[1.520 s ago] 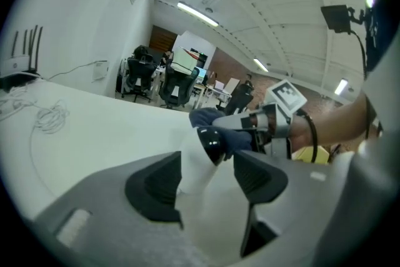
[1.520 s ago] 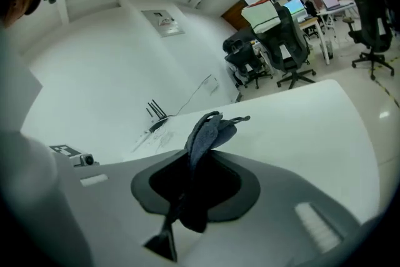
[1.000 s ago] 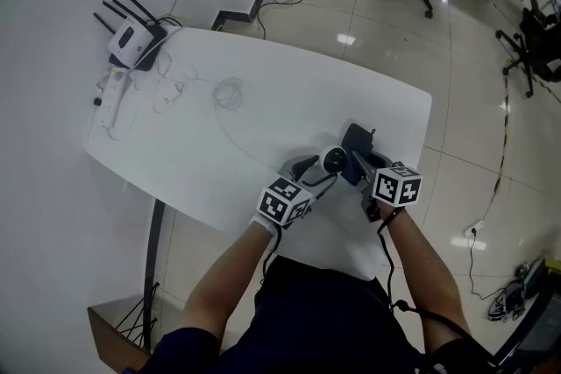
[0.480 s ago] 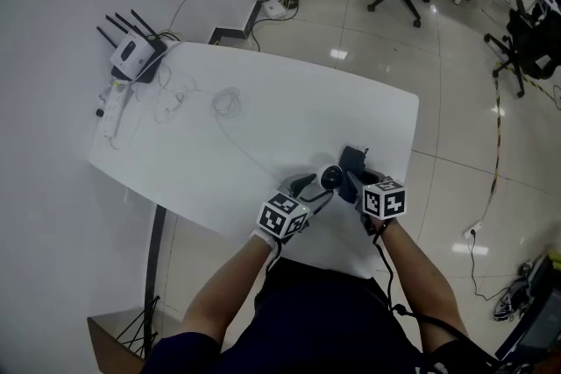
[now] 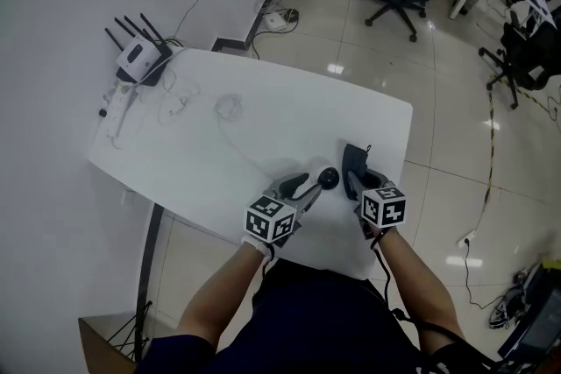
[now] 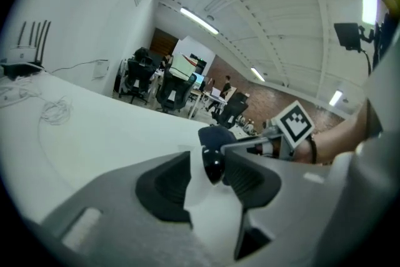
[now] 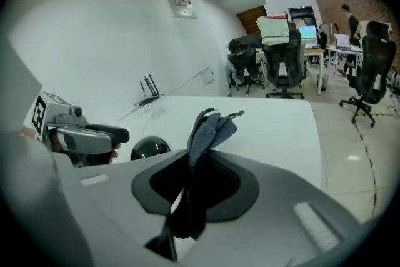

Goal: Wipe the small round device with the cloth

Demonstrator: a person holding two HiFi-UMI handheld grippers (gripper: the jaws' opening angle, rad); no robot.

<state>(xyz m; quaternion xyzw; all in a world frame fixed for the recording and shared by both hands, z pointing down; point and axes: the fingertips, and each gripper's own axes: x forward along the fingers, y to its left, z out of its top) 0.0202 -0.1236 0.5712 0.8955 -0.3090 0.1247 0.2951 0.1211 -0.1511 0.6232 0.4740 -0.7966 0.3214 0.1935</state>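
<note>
- At lower centre of the head view: small round device (image 5: 328, 179), black, sits on the white table (image 5: 263, 114) near its front edge, between the two grippers
- Left gripper (image 5: 304, 190) points at the device from the lower left, tips just beside it, jaws apart
- Right gripper (image 5: 354, 180) is just right of the device, with the dark cloth (image 5: 356, 155) standing up from its jaws
- Upper left of the frame: router (image 5: 140, 55), power strip (image 5: 114, 105) and loose cable coil (image 5: 230, 107), all well apart from the device
- Left gripper view: jaws spread, and they have just been closing; the device shows in the gap past the tips, close to the right-hand jaw, not pinched; cloth and right gripper are behind it, centre right
- Right gripper view: jaws pressed together on the cloth, which rises in grey-blue folds at frame centre; device is on the table at lower left, clear of the cloth; left gripper is at far left, tip near the device but apart from it
</note>
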